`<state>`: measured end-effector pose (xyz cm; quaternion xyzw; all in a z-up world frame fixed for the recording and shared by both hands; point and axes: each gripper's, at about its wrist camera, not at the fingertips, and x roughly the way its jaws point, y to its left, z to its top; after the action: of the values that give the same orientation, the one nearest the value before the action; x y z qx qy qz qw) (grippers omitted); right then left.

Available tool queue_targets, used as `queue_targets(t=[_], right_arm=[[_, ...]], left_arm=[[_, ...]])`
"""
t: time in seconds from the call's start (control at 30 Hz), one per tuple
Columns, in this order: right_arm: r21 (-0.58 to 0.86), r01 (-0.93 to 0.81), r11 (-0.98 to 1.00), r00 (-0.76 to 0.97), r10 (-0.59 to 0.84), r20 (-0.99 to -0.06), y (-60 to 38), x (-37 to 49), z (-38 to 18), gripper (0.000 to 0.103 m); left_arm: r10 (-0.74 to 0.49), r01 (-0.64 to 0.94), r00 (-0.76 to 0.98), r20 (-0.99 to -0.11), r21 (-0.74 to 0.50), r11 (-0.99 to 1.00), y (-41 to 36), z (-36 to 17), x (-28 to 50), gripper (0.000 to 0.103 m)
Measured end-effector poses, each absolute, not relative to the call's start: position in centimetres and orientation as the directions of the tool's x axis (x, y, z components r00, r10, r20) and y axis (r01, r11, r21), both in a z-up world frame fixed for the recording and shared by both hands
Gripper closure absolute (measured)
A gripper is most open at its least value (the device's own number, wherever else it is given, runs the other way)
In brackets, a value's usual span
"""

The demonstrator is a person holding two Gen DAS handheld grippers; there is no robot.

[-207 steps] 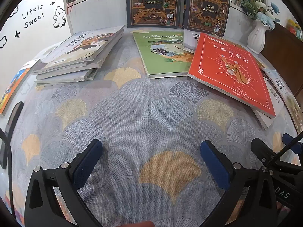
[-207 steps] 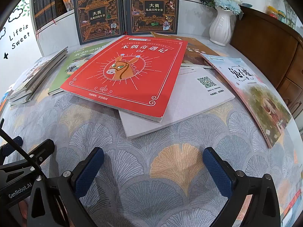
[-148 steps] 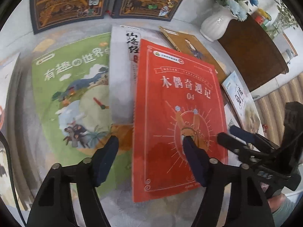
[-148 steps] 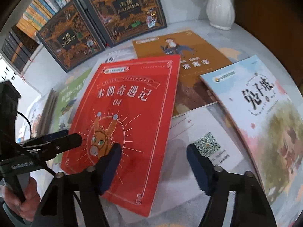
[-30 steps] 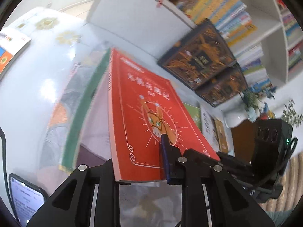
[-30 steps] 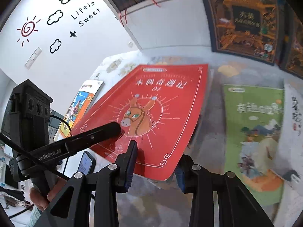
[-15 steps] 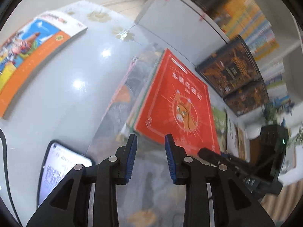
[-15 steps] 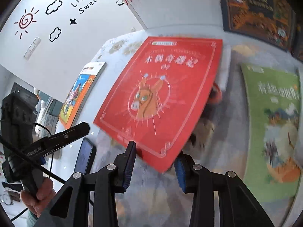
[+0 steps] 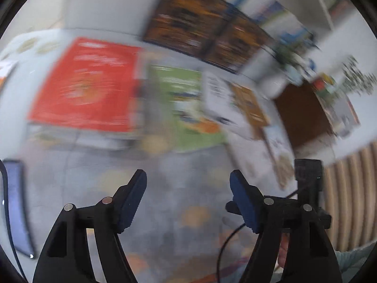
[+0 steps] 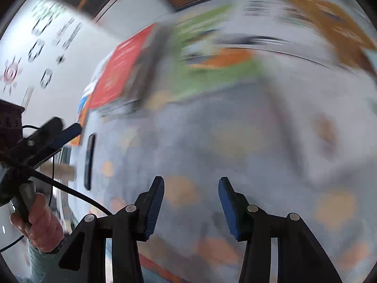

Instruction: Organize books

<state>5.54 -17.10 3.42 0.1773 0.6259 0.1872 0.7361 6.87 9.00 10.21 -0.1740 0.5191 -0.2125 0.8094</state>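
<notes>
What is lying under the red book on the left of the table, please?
The red book tops a stack; edges of other books stick out below it. Blur and the cover hide how many and which.

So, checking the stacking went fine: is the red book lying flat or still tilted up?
Flat. The red book lies cover-up on the pile, and both the left gripper and right gripper are open and empty.

Red book (image 9: 87, 87); green book (image 9: 188, 108); brown book (image 9: 249, 106); tablecloth (image 9: 183, 184) — grey, orange blotches; pads (image 9: 242, 202) — blue.
</notes>
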Motion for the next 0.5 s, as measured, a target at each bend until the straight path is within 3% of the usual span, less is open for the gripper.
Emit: queue_targets(t=[0.27, 0.33, 0.5], right_arm=[[0.388, 0.253, 0.886, 0.323, 0.301, -0.897, -36.9, 3.4, 5.0, 0.056], [0.343, 0.290, 0.894, 0.349, 0.235, -0.907, -40.7, 3.7, 5.6, 0.056], [0.264, 0.322, 0.909, 0.365, 0.138, -0.921, -46.5, 5.4, 6.0, 0.056]], left_arm=[[-0.622, 0.327, 0.214, -0.753, -0.545, 0.772, -8.4, 8.9, 7.8, 0.034], [-0.642, 0.338, 0.158, -0.750, -0.570, 0.749, -12.1, 7.8, 7.5, 0.039], [-0.652, 0.344, 0.062, -0.756, -0.597, 0.725, -20.4, 4.9, 6.3, 0.041]])
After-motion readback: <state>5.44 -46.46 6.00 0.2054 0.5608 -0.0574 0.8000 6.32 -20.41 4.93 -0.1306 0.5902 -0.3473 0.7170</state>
